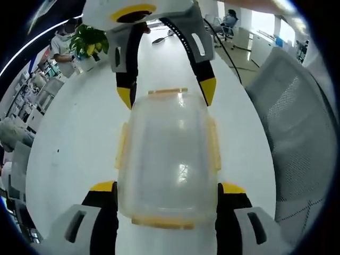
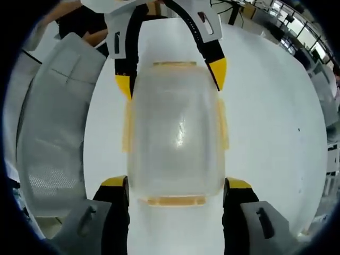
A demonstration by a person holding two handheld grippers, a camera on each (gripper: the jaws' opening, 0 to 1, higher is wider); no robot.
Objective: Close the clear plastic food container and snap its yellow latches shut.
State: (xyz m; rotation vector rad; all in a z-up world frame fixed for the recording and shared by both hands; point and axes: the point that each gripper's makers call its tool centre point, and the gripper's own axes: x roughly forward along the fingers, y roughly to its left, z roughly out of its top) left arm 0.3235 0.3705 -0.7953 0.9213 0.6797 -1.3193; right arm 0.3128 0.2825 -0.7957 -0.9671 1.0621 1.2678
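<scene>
The clear rectangular plastic food container (image 1: 169, 159) with yellow latches (image 1: 214, 143) is seen lying on the white table (image 1: 74, 138), its long axis running between the left gripper (image 1: 167, 191) and right gripper (image 2: 175, 187), both equally near, fingers apart straddling each end.

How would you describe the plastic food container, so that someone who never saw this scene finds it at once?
Start at the long white table. Near its edge, beside the grey mesh chair, lies the clear container, between the left tool and the right tool, which face each other. It is the one see-through box, with yellow latches on its sides.
</scene>
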